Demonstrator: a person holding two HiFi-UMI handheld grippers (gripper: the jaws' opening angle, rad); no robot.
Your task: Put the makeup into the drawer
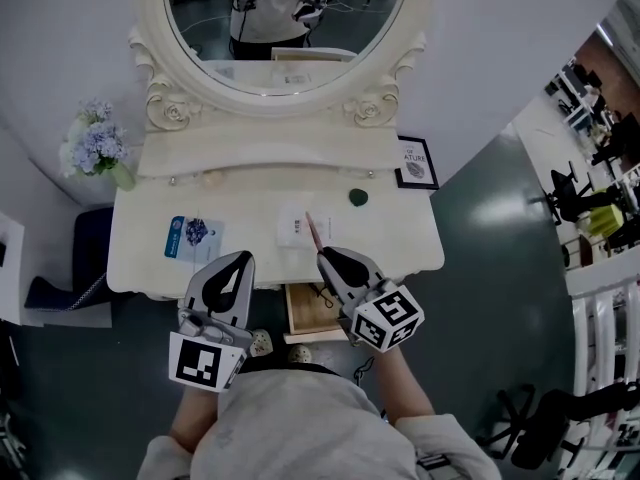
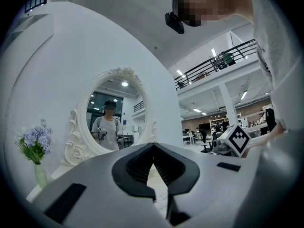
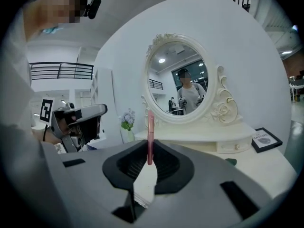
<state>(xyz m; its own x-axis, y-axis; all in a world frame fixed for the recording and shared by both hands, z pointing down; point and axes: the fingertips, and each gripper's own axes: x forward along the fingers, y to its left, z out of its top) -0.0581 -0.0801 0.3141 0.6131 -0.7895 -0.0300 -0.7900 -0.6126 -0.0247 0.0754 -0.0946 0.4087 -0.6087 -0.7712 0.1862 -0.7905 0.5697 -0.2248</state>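
A thin pink makeup stick stands upright between the jaws of my right gripper, which is shut on its lower end. This gripper hovers over the front edge of the cream vanity table, just above the open wooden drawer. My left gripper is held at the front edge further left, with its jaws shut and nothing between them. A blue packet, a white box and a small green item lie on the tabletop.
An oval mirror rises behind the table and reflects the person. A vase of blue flowers stands at the back left, a framed picture at the back right. A dark stool sits left of the table.
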